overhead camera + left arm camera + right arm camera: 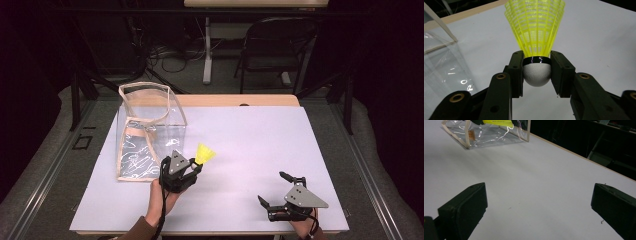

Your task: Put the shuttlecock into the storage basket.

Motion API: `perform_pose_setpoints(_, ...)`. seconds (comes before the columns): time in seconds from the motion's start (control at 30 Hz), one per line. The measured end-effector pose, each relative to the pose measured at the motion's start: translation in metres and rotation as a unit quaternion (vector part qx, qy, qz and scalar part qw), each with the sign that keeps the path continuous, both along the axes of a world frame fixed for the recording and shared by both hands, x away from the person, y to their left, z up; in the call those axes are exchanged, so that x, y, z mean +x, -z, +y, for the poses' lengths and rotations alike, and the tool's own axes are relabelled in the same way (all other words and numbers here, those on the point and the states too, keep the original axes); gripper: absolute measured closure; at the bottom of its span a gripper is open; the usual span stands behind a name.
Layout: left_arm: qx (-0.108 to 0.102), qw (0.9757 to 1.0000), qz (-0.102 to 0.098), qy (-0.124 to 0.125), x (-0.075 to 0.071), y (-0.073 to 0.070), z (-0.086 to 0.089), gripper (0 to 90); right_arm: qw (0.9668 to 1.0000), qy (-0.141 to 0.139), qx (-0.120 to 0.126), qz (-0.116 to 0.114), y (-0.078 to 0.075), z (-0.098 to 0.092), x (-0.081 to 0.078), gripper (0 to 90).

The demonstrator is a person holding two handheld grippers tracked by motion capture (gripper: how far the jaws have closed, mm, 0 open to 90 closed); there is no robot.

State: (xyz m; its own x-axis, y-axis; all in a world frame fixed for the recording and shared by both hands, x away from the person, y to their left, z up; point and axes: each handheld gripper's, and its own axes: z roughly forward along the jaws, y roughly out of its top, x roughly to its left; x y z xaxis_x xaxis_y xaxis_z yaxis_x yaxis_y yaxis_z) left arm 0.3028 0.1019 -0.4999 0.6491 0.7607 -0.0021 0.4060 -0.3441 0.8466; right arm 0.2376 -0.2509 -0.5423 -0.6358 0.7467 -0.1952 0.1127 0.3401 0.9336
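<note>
Left gripper (196,167) is clamped on the yellow shuttlecock (205,153), pads pinching the white cork head at its black band, skirt pointing away from me. It sits just off the near-right corner of the clear bag (150,131), a bit above the table (260,150). Right gripper (276,189) is released, jaws wide, nothing between them, parked near the front right edge, well apart from the bag.

Risks as I see them:
- Cork is rounded and I'm gripping near its widest part. Any jolt and it could squirt out forward or back.
- Bag is soft and only loosely standing open, with the tan rim (145,88) sagging. If I come in low, the skirt or my jaws could push the wall in and fold the opening shut.
- Nothing is bracing the bag, so it may slide or tip on contact.

View notes: the left gripper view shows the actual pinch on the shuttlecock (536,37), which the high view blurs. The high view gives the bag opening and the spacing of both hands. The right gripper view shows the bag (486,132) from the far side with a yellow strip (497,122) at the top edge, plus bare table between its own jaws.
</note>
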Motion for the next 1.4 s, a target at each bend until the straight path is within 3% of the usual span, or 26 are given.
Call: perform_pose_setpoints(1.4,0.003,0.9999,-0.012,0.009,0.022,-0.017,0.016,64.7,1.0000,-0.002,0.002,0.001,0.001,0.000,0.001,0.0)
